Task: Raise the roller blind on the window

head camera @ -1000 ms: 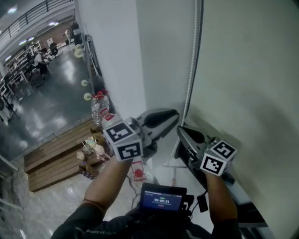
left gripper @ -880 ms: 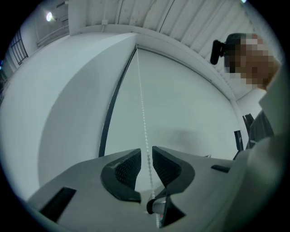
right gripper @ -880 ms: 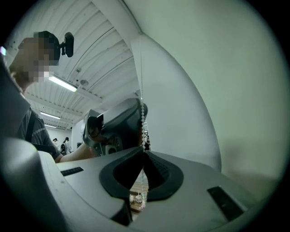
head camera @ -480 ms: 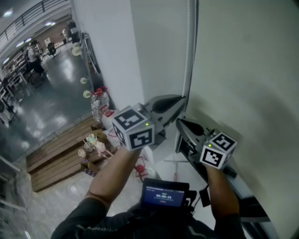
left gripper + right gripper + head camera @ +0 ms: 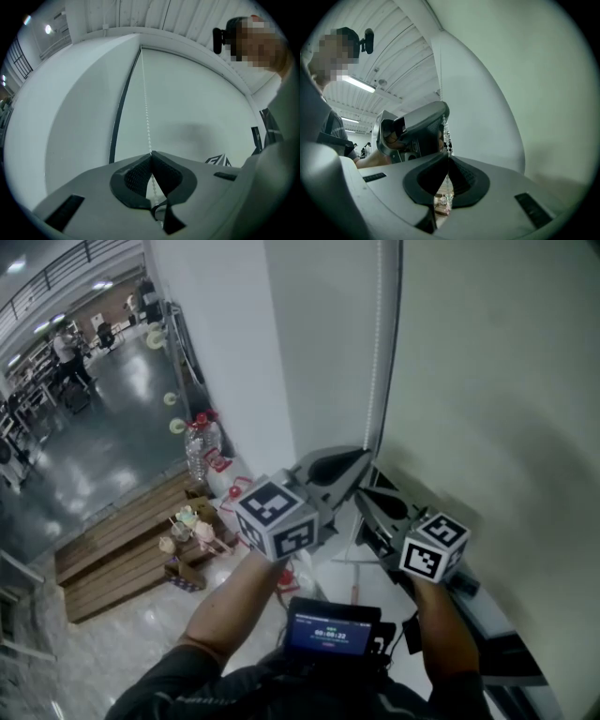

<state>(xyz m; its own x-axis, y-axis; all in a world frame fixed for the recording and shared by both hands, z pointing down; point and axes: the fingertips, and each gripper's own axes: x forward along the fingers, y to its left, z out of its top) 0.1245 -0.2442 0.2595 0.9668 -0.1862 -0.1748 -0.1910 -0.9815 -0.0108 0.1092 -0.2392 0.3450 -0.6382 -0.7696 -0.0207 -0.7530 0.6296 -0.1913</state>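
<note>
The left gripper (image 5: pixel 364 457) sits highest, and its jaws have just been closing: they now pinch the bead chain (image 5: pixel 146 117) at their very tips. The chain runs straight up from that pinch along the near edge of the roller blind (image 5: pixel 487 381). The blind hangs fully down, filling the space beyond and to the right of both grippers. I'd say the grip is taken high so that there is a long stroke to pull down.

The right gripper (image 5: pixel 359 495) is just below the left one with its jaws pressed together. Beads show right at its tips, but I cannot tell whether it nips the chain or merely rests beside it. Placed one under the other like that, they look set for a hand-over-hand haul.
</note>
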